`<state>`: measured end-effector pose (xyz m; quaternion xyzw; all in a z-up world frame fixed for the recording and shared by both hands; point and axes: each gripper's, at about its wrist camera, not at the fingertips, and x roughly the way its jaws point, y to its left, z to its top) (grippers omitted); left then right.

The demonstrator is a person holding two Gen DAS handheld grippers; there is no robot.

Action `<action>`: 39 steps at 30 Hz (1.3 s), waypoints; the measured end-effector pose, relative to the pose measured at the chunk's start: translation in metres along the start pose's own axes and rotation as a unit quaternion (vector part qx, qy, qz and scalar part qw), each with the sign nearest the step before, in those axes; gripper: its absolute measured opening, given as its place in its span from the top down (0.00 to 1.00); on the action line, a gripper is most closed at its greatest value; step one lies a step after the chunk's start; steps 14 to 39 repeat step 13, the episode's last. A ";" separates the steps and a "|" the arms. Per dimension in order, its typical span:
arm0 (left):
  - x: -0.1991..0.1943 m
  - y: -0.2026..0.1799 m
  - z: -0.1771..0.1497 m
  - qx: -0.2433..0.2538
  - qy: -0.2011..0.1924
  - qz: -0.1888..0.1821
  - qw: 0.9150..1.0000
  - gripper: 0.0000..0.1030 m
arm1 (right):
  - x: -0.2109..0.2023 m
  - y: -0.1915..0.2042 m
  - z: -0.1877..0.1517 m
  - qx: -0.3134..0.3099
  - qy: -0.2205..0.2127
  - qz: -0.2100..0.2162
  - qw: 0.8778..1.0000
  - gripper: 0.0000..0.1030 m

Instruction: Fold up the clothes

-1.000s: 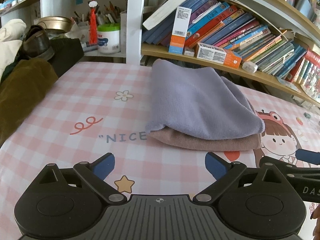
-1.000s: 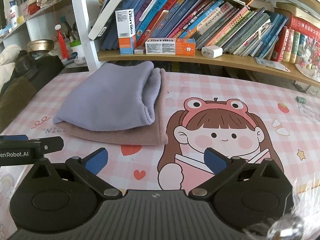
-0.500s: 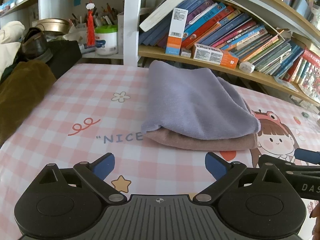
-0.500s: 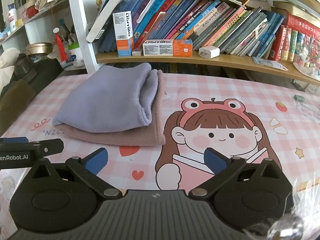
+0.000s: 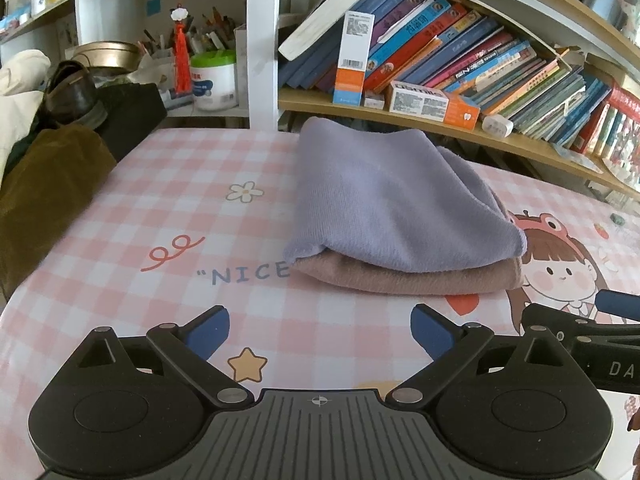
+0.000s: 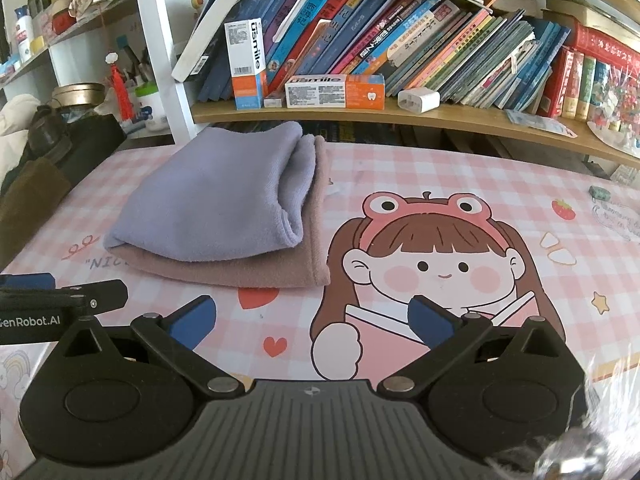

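Left gripper low at 6 o'clock in its own view, blue-tipped fingers spread wide apart, nothing between them, hovering over the pink checked tablecloth. A star print sits just beyond the gap; the printed word "NICE" lies further toward 11 o'clock. Right gripper likewise at 6 o'clock in its view, jaws parted and empty, poised above the cartoon girl print on the cloth. Each tool's edge shows in the other's camera: the right one at 3 o'clock in the left view, the left one at 9 o'clock in the right view. Past the fingers, toward 12 o'clock from the left tool and 11 o'clock from the right, rests the folded stack: a lavender garment lying squarely on a dusty-pink garment, the pink one showing along the near edge and, in the right view, along the right side. Neither tool touches the stack. At 9 o'clock in the left view, a brown cloth heap and a dark shoe at the table edge. Furthest back, at 12 to 2 o'clock, a wooden shelf with leaning books, an upright toothpaste box, another lying flat, and a white charger.
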<state>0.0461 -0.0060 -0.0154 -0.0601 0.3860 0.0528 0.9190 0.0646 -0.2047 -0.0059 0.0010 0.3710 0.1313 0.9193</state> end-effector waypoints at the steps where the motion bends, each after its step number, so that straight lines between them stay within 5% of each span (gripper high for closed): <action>1: 0.000 0.000 0.000 0.001 0.000 0.001 1.000 0.00 | 0.000 0.000 0.000 0.000 0.001 0.000 1.000 0.00; 39: -0.001 -0.005 -0.002 0.015 -0.009 -0.025 1.000 0.00 | 0.005 -0.002 -0.002 0.004 0.016 -0.002 1.000 0.00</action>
